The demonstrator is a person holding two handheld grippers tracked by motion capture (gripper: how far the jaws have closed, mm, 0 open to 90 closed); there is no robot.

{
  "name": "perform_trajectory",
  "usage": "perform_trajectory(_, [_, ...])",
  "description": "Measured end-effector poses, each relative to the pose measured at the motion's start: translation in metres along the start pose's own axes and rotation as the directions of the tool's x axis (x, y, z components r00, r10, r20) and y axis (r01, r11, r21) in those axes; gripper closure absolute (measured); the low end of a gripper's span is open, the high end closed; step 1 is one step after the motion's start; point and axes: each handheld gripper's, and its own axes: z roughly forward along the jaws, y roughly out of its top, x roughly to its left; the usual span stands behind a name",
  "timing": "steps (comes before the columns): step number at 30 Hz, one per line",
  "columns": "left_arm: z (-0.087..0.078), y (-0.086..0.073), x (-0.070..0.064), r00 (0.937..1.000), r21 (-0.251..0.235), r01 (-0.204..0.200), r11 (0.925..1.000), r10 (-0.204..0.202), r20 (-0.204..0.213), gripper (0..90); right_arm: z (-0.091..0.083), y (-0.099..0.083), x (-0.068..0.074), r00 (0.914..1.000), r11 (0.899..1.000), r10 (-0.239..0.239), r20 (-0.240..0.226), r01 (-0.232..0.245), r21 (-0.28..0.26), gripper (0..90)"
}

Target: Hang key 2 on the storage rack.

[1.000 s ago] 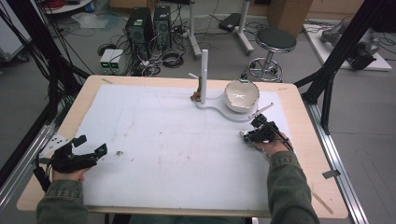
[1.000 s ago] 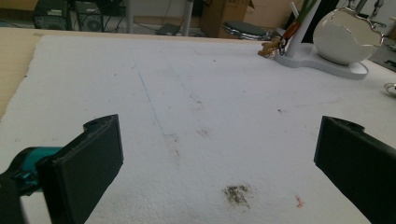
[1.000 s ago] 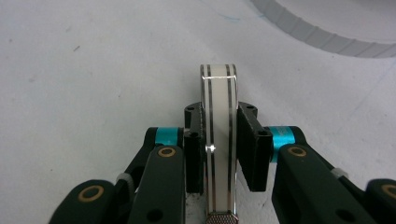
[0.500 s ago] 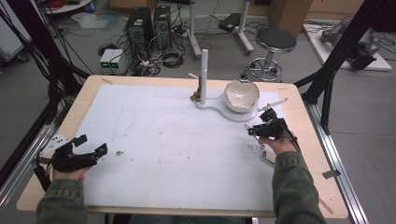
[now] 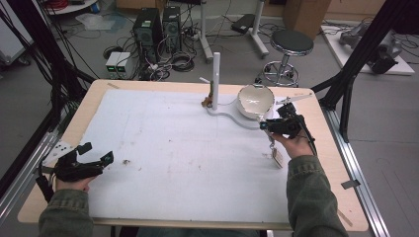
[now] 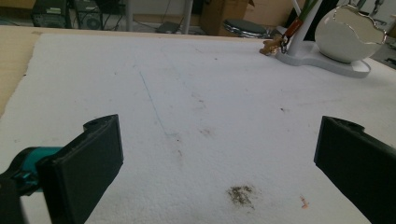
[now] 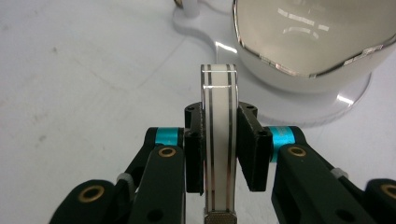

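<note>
High view: right gripper (image 5: 269,125) beside the bowl (image 5: 255,100), its load too small to identify. Left gripper view: jaws spread wide, tips cut off. Right gripper view: jaws pinch a white striped bangle (image 7: 219,140), lower end hidden.

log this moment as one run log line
right claw: shut on white bangle, near bowl stand | left claw: open, holding nothing, over white mat
</note>
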Motion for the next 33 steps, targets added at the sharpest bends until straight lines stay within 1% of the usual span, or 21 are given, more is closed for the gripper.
perform_trajectory(1, [0.0,0.0,0.0,1.0,-0.002,0.001,1.0,-0.001,0.0,1.7,-0.002,0.002,0.0,1.0,1.0,-0.005,0.0,0.005,-0.016,73.9])
perform_trajectory(5, [-0.001,0.0,0.001,1.0,-0.008,0.006,1.0,-0.006,-0.003,1.7,-0.008,0.011,0.003,0.9997,0.998,0.02,-0.014,-0.021,-0.061,73.9])
perform_trajectory(8, [-0.001,0.0,0.001,1.0,-0.004,0.002,1.0,-0.002,-0.001,1.7,-0.012,0.016,0.005,0.9987,0.994,0.028,-0.043,-0.033,-0.101,74.0])
perform_trajectory(12, [-0.001,0.0,0.001,1.0,-0.008,0.007,0.9999,-0.007,-0.001,1.7,-0.017,0.023,0.01,0.9971,0.991,0.031,-0.069,-0.04,-0.125,73.9])
perform_trajectory(13, [-0.001,0.0,0.001,1.0,-0.009,0.007,0.9999,-0.007,-0.002,1.7,-0.018,0.025,0.012,0.9964,0.99,0.023,-0.081,-0.034,-0.138,73.9])
perform_trajectory(15, [0.0,0.0,0.001,1.0,-0.002,0.004,1.0,-0.004,0.0,1.7,-0.02,0.03,0.017,0.9961,0.989,0.021,-0.086,-0.034,-0.147,74.0])
perform_trajectory(16, [0.0,0.0,0.001,1.0,-0.001,0.003,1.0,-0.003,0.0,1.7,-0.021,0.033,0.019,0.9959,0.988,0.01,-0.09,-0.023,-0.15,74.0])
perform_trajectory(19, [0.0,0.0,0.001,1.0,-0.001,0.003,1.0,-0.003,0.002,1.7,-0.023,0.042,0.028,0.9963,0.988,-0.015,-0.085,0.002,-0.153,73.9])
perform_trajectory(23, [0.0,0.0,0.001,1.0,-0.001,0.004,1.0,-0.004,0.002,1.7,-0.027,0.054,0.038,0.9951,0.986,-0.026,-0.095,0.009,-0.169,73.9])
perform_trajectory(27, [0.0,0.0,0.002,1.0,0.0,0.006,1.0,-0.006,0.003,1.7,-0.027,0.066,0.046,0.9923,0.98,-0.056,-0.11,0.033,-0.197,73.9])
perform_trajectory(29, [0.0,0.0,0.002,1.0,-0.006,0.003,1.0,-0.003,-0.004,1.7,-0.026,0.07,0.048,0.9919,0.98,-0.055,-0.115,0.032,-0.198,73.9])
perform_trajectory(33, [-0.001,0.0,0.003,0.9999,-0.015,0.012,0.9998,-0.012,-0.01,1.7,-0.026,0.08,0.052,0.9907,0.978,-0.064,-0.12,0.039,-0.203,73.9])
